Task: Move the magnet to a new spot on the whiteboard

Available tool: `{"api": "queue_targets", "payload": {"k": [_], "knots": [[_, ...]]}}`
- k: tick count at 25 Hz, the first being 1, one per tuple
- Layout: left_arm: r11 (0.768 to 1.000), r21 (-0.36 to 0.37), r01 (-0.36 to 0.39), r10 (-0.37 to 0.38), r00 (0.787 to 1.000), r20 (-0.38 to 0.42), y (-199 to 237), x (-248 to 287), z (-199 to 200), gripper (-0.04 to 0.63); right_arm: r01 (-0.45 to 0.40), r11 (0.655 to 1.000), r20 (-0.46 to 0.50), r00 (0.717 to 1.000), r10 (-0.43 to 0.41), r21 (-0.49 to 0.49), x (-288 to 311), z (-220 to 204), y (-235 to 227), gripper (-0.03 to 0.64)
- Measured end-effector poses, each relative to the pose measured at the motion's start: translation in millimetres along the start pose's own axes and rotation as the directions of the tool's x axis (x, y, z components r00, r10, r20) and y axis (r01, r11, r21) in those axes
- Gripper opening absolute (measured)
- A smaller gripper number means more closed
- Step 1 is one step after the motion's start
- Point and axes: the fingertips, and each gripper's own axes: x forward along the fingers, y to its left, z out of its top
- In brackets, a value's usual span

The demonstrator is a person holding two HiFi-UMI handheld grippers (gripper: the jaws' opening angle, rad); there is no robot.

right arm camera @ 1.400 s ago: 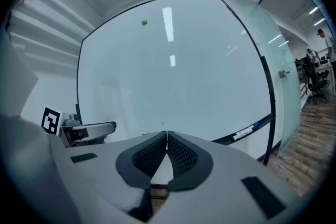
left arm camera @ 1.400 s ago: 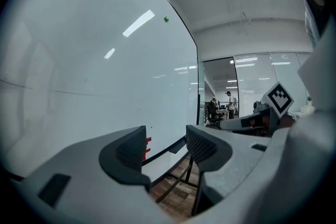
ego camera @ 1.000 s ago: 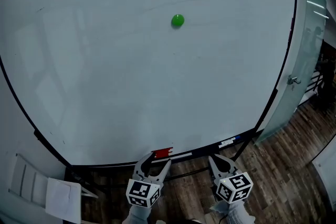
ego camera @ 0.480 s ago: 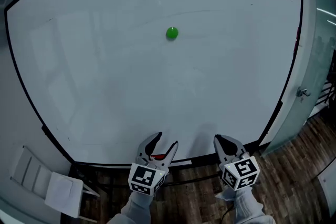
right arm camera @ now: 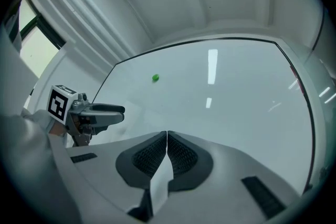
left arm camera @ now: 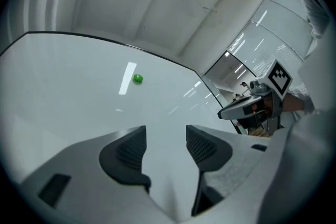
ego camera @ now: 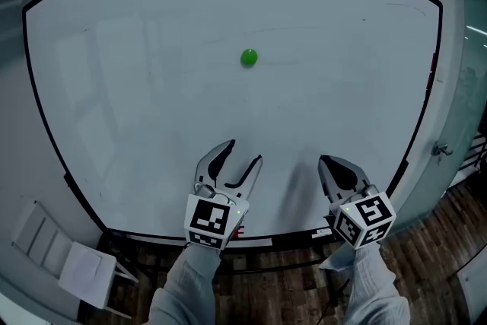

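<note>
Raised up the whiteboard point(ego camera: 114, 103), my left fingers point(ego camera: 220, 157) stand open, right fingers point(ego camera: 340, 173) closed; small round green magnet point(ego camera: 249, 57) above.

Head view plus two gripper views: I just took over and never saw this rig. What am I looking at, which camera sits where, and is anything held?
No robot here: a person holds a two-jaw gripper in each hand. The head view comes from a camera on the person's head; the other two come from cameras riding on each gripper, looking along its jaws. Ahead stands a whiteboard with one green magnet stuck on it. The left gripper is open, the right gripper is shut, and both are empty, below the magnet and clear of it.
</note>
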Motion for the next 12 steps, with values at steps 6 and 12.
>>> {"api": "queue_targets", "payload": {"k": [6, 12], "knots": [[0.996, 0.059, -0.066, 0.062, 0.996, 0.059, 17, 25, 51, 0.232, 0.028, 0.998, 0.072, 0.997, -0.024, -0.056, 21, 44, -22, 0.028], [0.986, 0.112, -0.127, 0.116, 0.988, 0.102, 42, 55, 92, 0.232, 0.032, 0.998, 0.126, 0.992, -0.025, -0.058, 39, 74, -38, 0.028]]}}
